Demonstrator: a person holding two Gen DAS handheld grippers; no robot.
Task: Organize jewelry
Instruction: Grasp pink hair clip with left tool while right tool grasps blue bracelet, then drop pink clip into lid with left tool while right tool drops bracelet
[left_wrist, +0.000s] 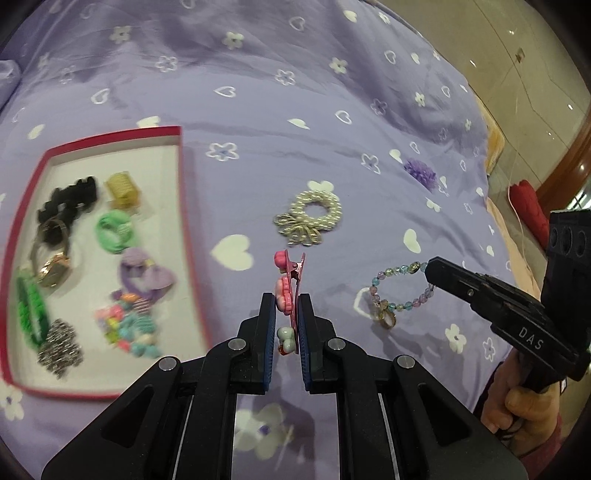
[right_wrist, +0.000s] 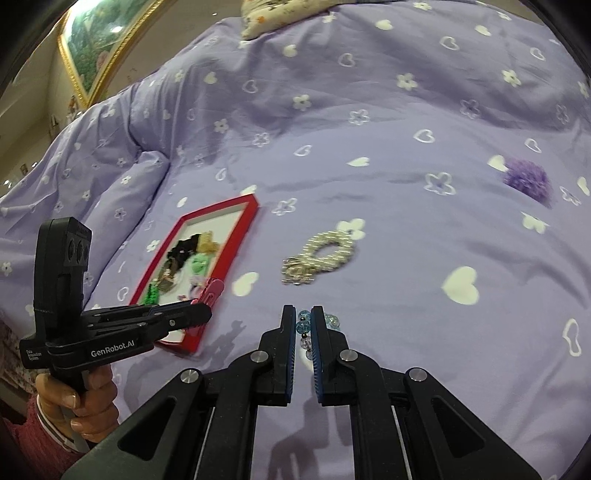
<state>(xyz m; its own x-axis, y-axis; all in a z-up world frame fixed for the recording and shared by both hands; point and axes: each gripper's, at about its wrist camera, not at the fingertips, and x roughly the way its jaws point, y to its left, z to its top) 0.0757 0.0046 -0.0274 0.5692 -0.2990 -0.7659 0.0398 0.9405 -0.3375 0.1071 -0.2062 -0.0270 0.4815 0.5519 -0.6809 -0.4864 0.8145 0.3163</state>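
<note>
Left claw (left_wrist: 287, 306) clamps pink hair clip (left_wrist: 290, 291); right claw (right_wrist: 303, 317) grips beaded bracelet (left_wrist: 397, 291) above purple bedspread (left_wrist: 295, 147).

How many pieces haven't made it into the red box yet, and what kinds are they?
Pink hair clip, held in the left claw: 1
Beaded bracelet, held in the right claw: 1
Pearl hair tie, lying on the bedspread: 1
Purple pom-pom, lying on the bedspread: 1
Total outside the red box: 4
</note>
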